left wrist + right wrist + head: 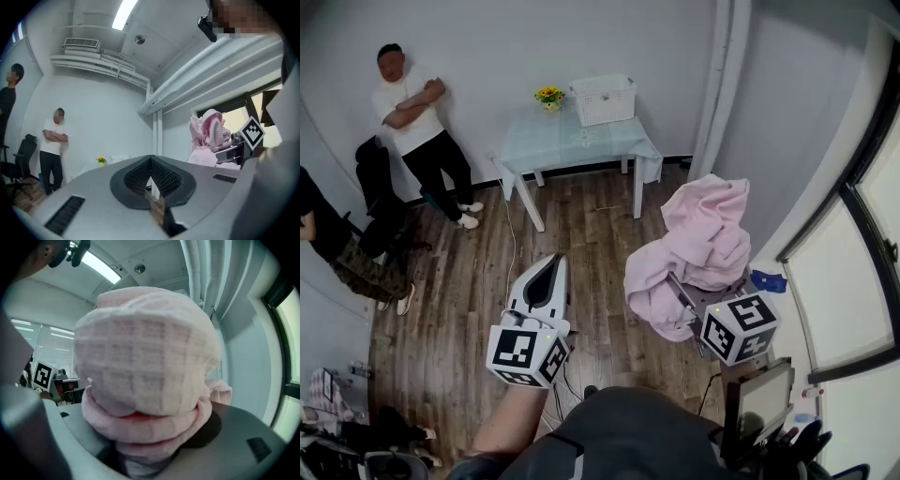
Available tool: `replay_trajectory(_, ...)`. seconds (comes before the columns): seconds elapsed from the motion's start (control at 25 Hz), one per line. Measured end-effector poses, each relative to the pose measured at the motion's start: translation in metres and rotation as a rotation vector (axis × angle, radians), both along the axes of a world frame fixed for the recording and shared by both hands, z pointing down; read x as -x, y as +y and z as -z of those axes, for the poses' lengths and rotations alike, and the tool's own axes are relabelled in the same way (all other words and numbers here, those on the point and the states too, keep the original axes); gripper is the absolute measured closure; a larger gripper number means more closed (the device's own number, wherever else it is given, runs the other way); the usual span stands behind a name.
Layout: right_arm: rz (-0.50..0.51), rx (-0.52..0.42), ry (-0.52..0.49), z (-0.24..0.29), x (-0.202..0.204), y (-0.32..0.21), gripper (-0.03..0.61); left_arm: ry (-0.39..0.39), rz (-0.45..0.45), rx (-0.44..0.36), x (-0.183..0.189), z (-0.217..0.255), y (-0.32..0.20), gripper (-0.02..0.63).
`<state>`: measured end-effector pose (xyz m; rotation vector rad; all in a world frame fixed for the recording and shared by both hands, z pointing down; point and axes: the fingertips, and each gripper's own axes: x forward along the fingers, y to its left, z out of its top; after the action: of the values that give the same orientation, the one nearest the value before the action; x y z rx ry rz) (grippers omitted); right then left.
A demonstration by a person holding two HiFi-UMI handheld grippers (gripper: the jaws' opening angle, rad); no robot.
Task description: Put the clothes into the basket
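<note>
Head view, far left edge: a person in dark top and camouflage trousers (342, 253), partly cut off by the frame. Upper left: a second person in a white shirt (412, 117) leans against the wall, arms crossed. A dark chair (375, 183) stands between the two.

Upper centre: a small desk (581, 145) with a pale cloth stands against the back wall on the wooden floor (469, 281). On it is a pot of yellow flowers (549, 96), and just right of that the white basket (603, 99). No clothing shows over the basket's rim; its inside cannot be seen from here.

Lower centre: left hand-held gripper (549, 272), held about level and pointing toward the desk, marker cube (528, 354) at its rear. In its own view the ribbed pads (164, 177) are pressed together at the tip with nothing between them.

Right of centre: the pink garment (703, 248), a bulky bunched heap held up in the air, well apart from the basket, with folds hanging below. The right hand-held gripper (686, 295) is buried in its lower part. In the right gripper view the waffle-textured cloth fills the frame and sits wedged between the jaws, which stand wide and pinch the bundle.

Far right: a dark-framed window (853, 272).
</note>
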<state>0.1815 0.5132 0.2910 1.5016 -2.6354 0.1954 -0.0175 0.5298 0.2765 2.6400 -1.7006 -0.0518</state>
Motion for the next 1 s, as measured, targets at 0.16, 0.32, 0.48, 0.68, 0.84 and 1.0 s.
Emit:
replay_trajectory(0.16, -0.007, 0.001, -0.001, -0.0013, -0.0008, 0.0, 0.215, -0.023, 0.004, 0.008, 0.0021, -0.0036, 0.0018, 0.606)
replay_trajectory(0.32, -0.004, 0.0, 0.006, -0.0007, 0.0001, 0.0001, 0.215, -0.016, 0.009, 0.015, 0.0029, -0.006, 0.0027, 0.606)
replay_trajectory(0.48, -0.002, -0.004, 0.011, 0.0003, 0.0001, -0.0004, 0.215, -0.014, 0.009, 0.016, 0.0022, -0.0064, 0.001, 0.606)
replay_trajectory(0.68, -0.002, -0.007, 0.026, -0.0009, 0.0008, -0.001, 0.215, -0.01, 0.014, 0.014, 0.0021, -0.0064, 0.0016, 0.606)
replay_trajectory(0.84, -0.005, -0.01, 0.024, -0.0008, 0.0004, -0.0011, 0.215, -0.011, 0.015, 0.014, 0.0021, -0.0071, 0.0027, 0.606)
replay_trajectory(1.0, -0.013, -0.019, 0.012, 0.0036, 0.001, -0.0035, 0.213, -0.009, 0.011, 0.007, 0.0034, -0.0049, 0.0037, 0.606)
